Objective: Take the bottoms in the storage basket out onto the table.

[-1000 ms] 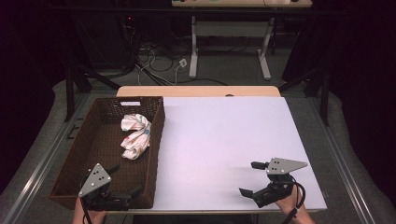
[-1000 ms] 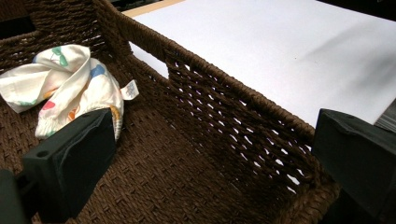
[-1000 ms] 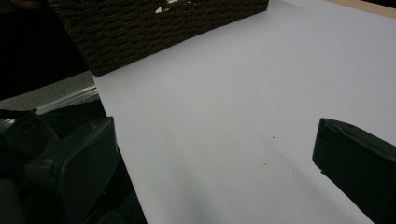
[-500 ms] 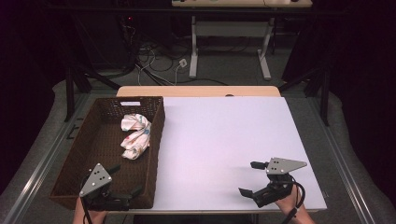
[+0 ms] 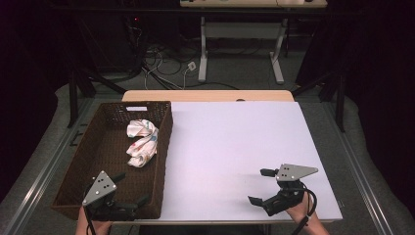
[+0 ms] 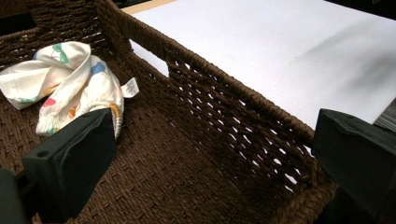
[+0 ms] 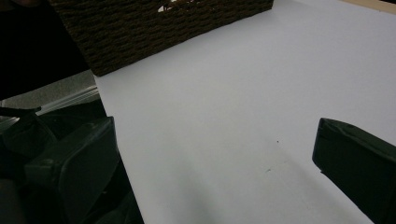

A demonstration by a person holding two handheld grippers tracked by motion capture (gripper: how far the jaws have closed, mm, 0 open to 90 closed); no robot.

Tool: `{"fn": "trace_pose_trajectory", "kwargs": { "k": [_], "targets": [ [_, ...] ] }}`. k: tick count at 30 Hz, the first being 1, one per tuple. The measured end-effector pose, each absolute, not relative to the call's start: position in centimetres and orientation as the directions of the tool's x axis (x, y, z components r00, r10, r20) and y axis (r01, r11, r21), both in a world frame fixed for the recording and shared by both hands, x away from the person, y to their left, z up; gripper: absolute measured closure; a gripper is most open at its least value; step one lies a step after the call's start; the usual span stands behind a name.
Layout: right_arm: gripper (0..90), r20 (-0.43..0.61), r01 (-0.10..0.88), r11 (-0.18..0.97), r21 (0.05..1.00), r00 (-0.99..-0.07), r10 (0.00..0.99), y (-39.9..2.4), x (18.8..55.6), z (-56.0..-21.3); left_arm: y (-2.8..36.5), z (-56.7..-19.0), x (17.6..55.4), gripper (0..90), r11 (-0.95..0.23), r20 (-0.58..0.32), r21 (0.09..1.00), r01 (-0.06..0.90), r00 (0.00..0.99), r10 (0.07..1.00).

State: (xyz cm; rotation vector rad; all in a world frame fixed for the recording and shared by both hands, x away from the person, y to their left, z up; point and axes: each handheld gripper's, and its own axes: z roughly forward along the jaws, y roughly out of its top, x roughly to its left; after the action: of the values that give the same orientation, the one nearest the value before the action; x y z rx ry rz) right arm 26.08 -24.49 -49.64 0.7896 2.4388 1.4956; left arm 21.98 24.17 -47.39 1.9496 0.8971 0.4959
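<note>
A brown wicker basket [image 5: 83,161] stands on the left of the white table [image 5: 230,142]. Inside it lies a crumpled white cloth [image 5: 142,142] with coloured prints, toward the back right; the left gripper view shows this cloth [image 6: 70,88] by the basket wall [image 6: 224,116]. My left gripper [image 5: 128,190] hangs open over the basket's near right corner, nothing between its jaws. My right gripper [image 5: 259,187] rests open near the table's front right, jaws pointing left, empty. In the right gripper view the basket [image 7: 154,28] is far ahead.
Beyond the table's far edge lie cables [image 5: 166,63] on the floor and the white legs of another desk [image 5: 203,49]. A dark stand [image 5: 73,88] rises at the back left. The table's front edge [image 7: 105,107] runs close to the right gripper's left jaw.
</note>
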Motion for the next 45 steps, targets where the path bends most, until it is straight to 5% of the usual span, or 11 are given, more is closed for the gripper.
{"fn": "trace_pose_trajectory", "kwargs": {
  "k": [45],
  "targets": [
    [0.0, 0.124, 0.348, 0.358, 0.866, -0.845, 0.52, -24.1, 26.1, -49.6, 23.8, -43.8, 26.3, 0.0, -0.39, -0.031, 0.755, 0.526, 0.624, 0.781]
  ]
}}
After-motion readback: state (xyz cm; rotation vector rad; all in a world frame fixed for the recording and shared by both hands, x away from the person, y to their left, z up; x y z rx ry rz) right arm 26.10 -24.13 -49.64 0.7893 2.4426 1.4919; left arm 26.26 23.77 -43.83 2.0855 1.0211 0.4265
